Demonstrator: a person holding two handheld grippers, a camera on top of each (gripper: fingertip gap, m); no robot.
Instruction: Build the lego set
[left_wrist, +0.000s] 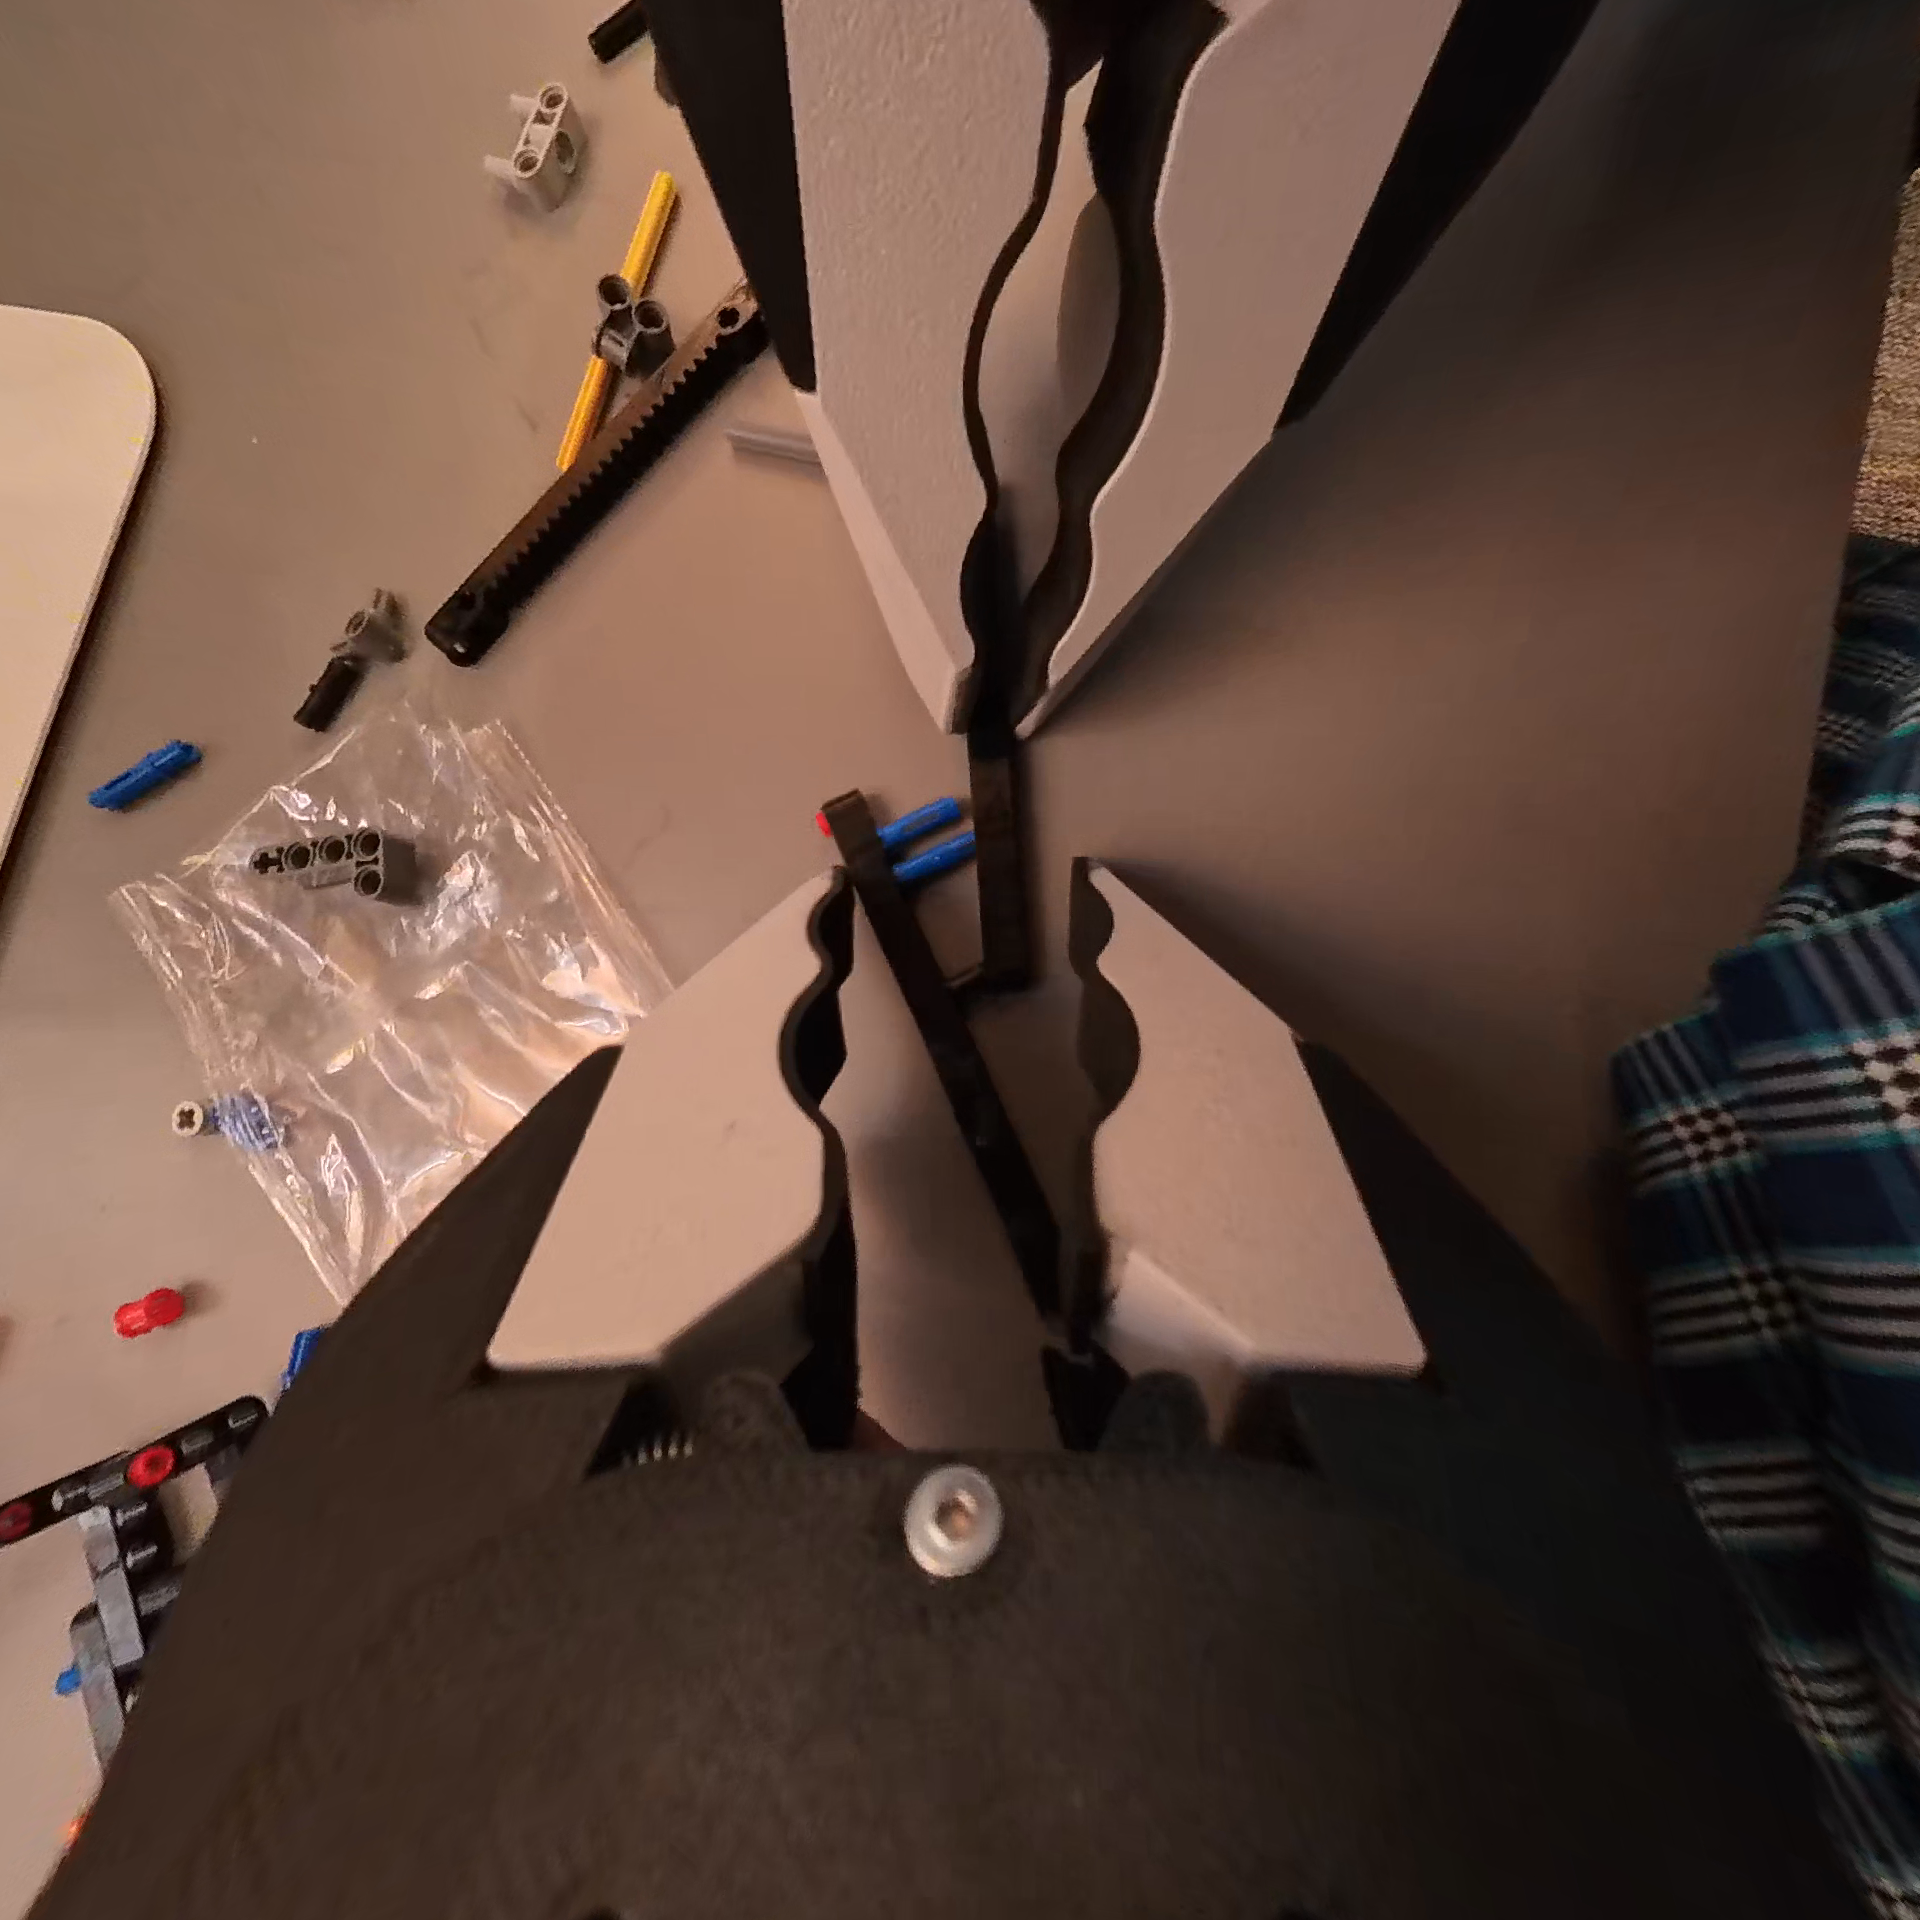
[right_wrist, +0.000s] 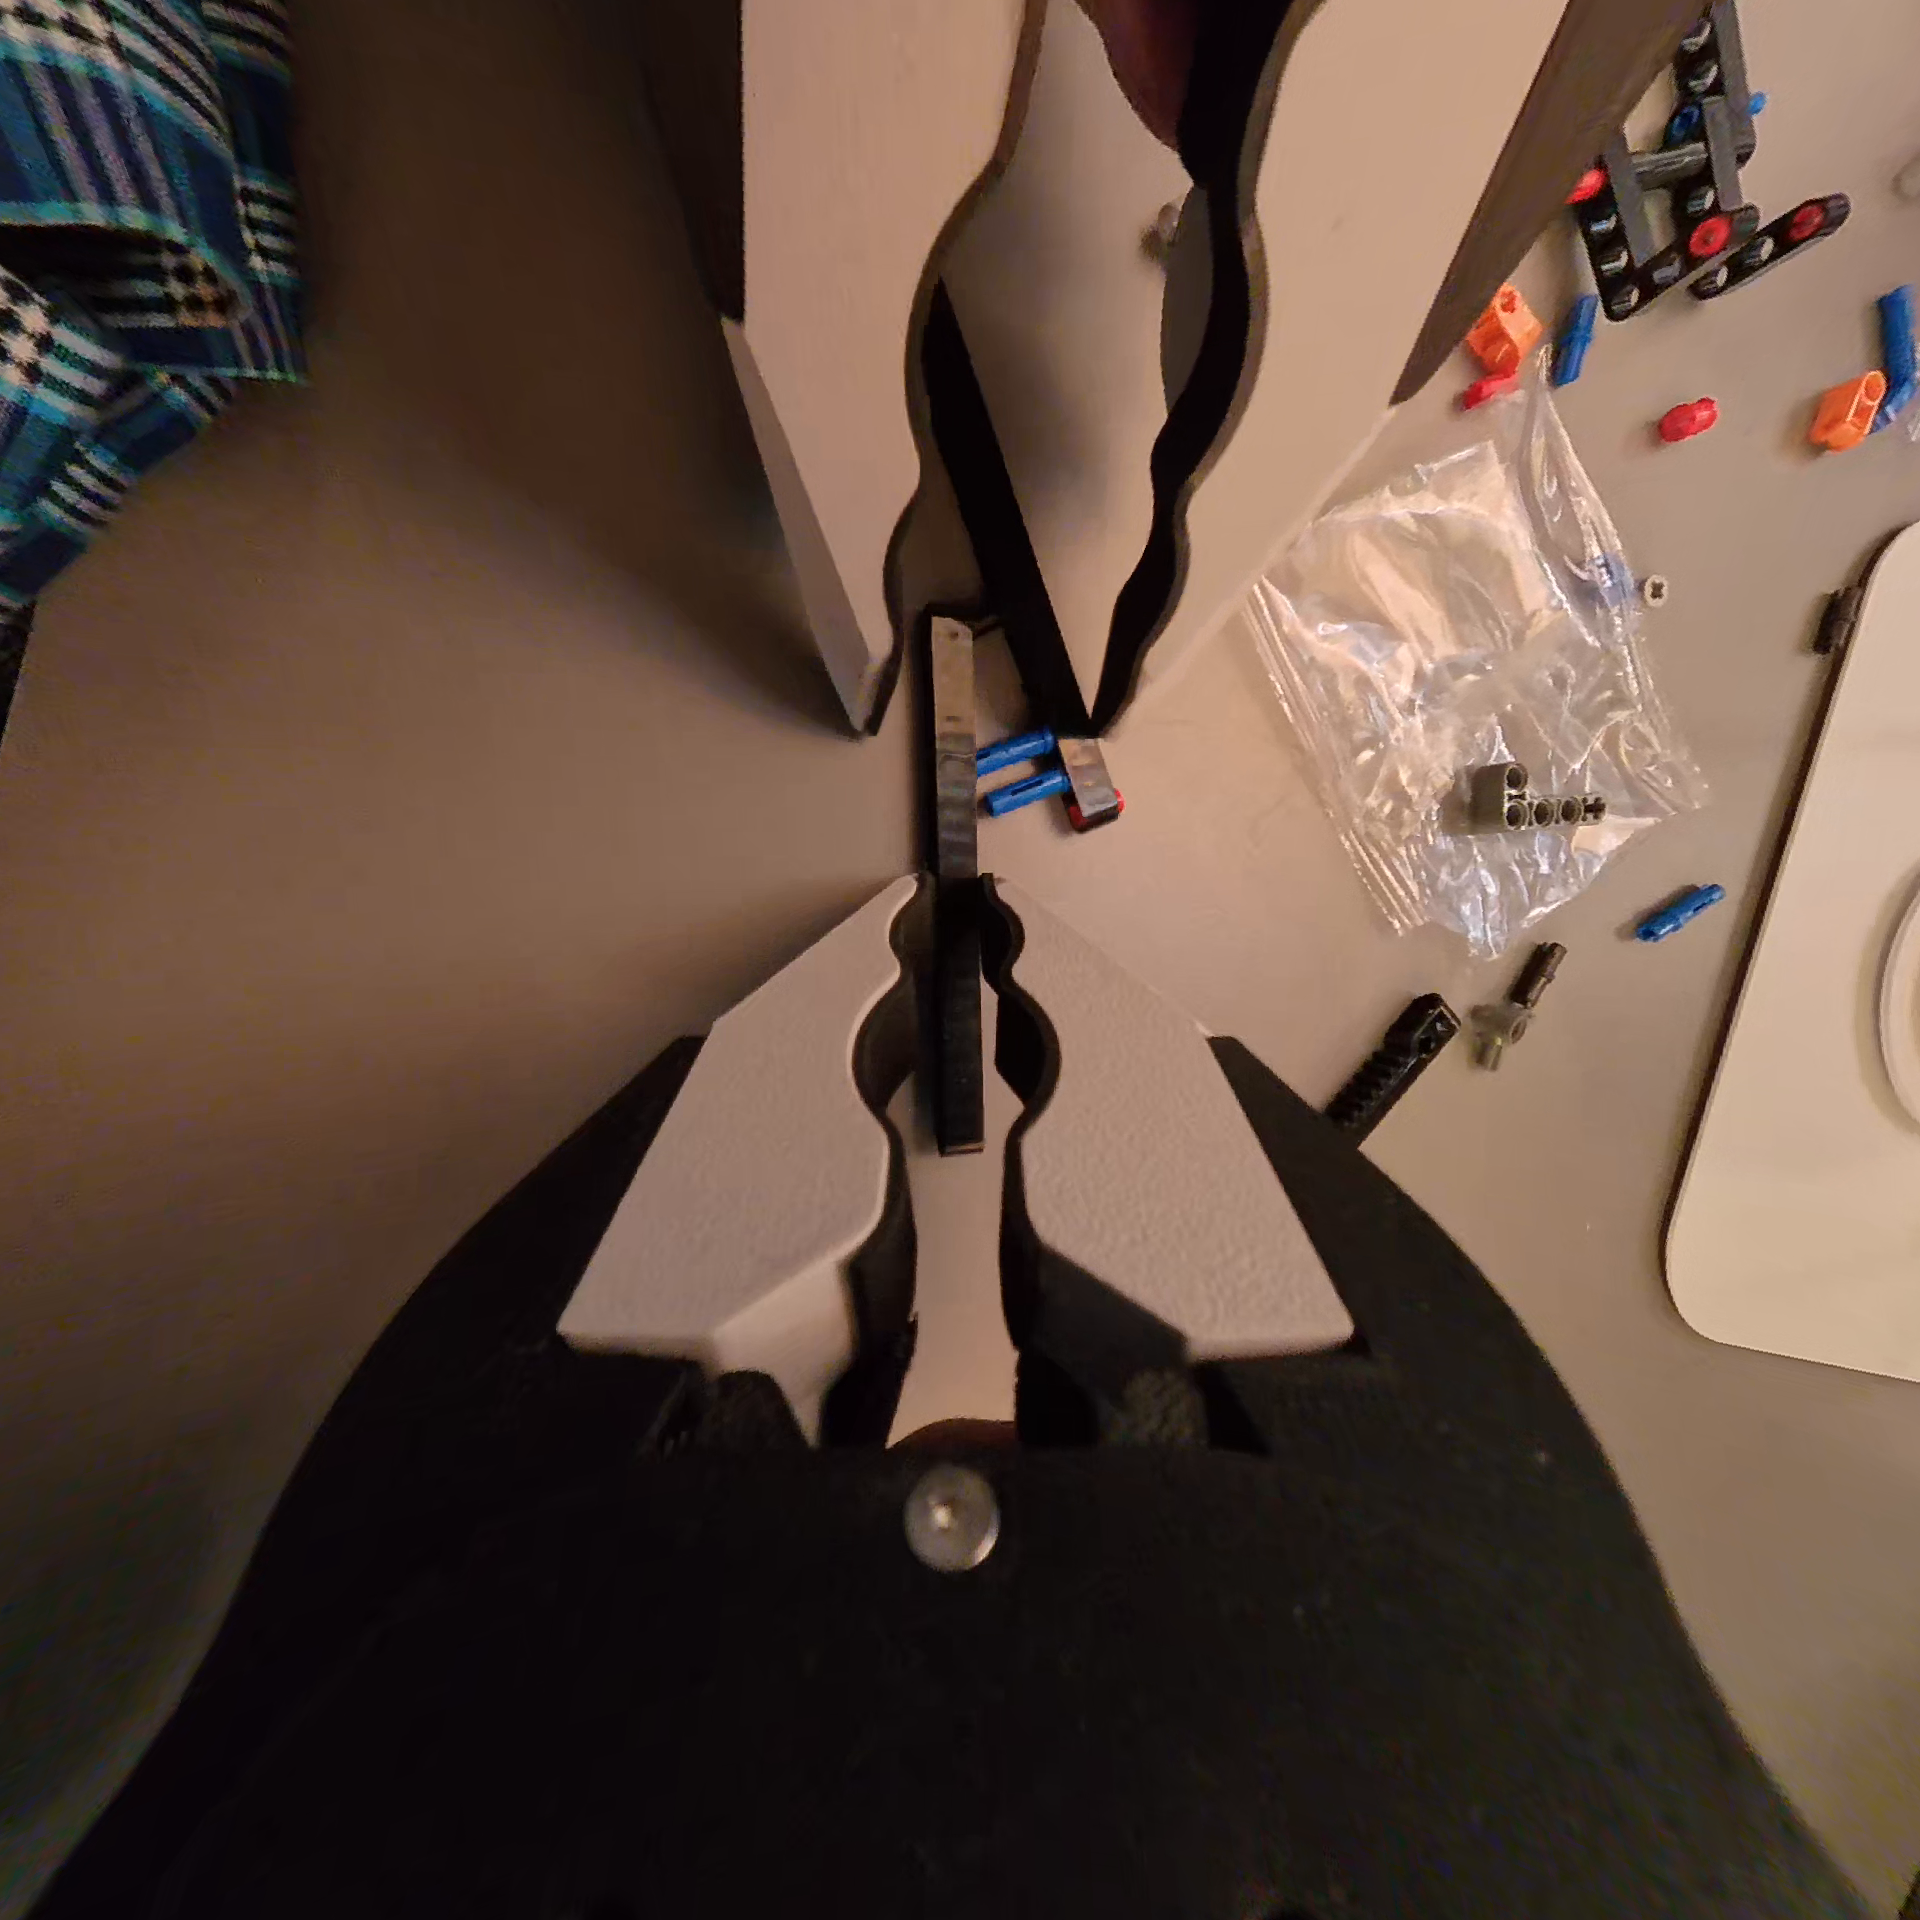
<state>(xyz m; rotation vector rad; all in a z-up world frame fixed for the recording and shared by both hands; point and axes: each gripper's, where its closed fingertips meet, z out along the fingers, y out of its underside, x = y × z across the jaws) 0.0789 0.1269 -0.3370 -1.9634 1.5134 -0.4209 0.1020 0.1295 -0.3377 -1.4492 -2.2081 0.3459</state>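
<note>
1. Left wrist view only: yellow axle (left_wrist: 621, 312) and long black gear rack (left_wrist: 603, 488) at 10 o'clock, light grey connector (left_wrist: 540, 140) at 11. Right wrist view only: orange pieces (right_wrist: 1504, 330) at 1 o'clock; black-and-grey frame assembly (right_wrist: 1704, 187) seen whole there, merely cropped at 8 o'clock in the left view. Clear plastic bag (left_wrist: 395, 997) with a dark grey beam inside, plus plaid cloth (left_wrist: 1787, 1195), in both.

2. Left gripper (left_wrist: 961, 883) — jaws parted at the tips, a black beam (left_wrist: 956, 1060) running diagonally between them from 11 toward 6 o'clock, touching the left finger tip; whether clamped deeper in, cannot tell. Red pin at that beam's far end.

3. Right gripper (right_wrist: 951, 883) — jaws clenched on a second black beam (right_wrist: 956, 831), which juts out toward 12 o'clock.

4. Two blue pins (right_wrist: 1023, 769) bridging the beams, side by side, held above the grey table (right_wrist: 416, 935).

5. Grippers tip to tip, pointing at each other, each at the other's 12 o'clock, both angled down toward the table.
</note>
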